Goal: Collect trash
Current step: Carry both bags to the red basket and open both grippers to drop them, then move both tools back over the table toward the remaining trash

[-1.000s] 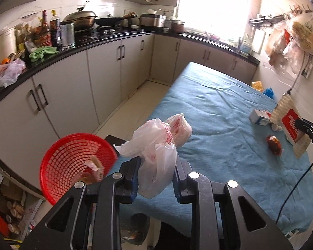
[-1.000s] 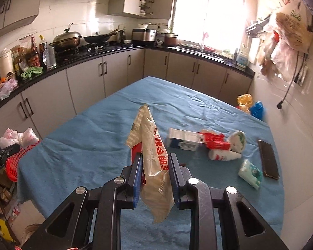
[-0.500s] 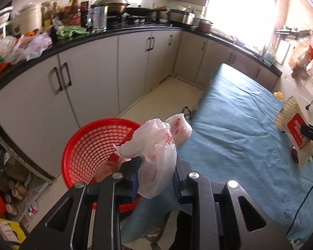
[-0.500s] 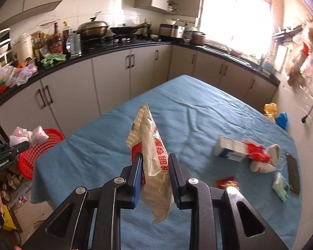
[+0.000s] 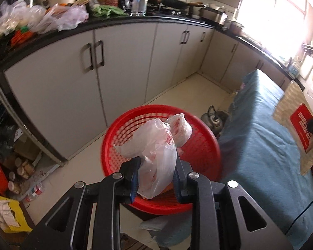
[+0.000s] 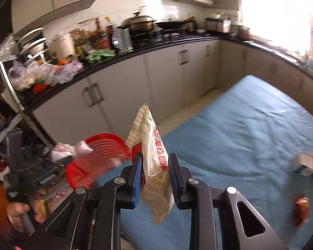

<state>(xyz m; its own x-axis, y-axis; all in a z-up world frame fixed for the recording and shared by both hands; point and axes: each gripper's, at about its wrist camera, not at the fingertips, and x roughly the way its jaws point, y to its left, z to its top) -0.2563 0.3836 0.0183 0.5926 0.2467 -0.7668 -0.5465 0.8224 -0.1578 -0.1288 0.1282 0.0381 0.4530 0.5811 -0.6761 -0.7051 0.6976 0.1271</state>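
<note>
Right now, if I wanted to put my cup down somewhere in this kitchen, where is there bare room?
The blue tablecloth lies bare across its middle, between the counter-side edge and the cartons by the wall. The black countertop is crowded with bags, bottles and pots. The red basket sits under the plastic bag.

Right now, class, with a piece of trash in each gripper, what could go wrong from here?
1. The light plastic bag may cling to the left gripper or drift past the red basket rim.
2. The snack wrapper in the right gripper hangs over the table, not the basket; released now, it misses.
</note>
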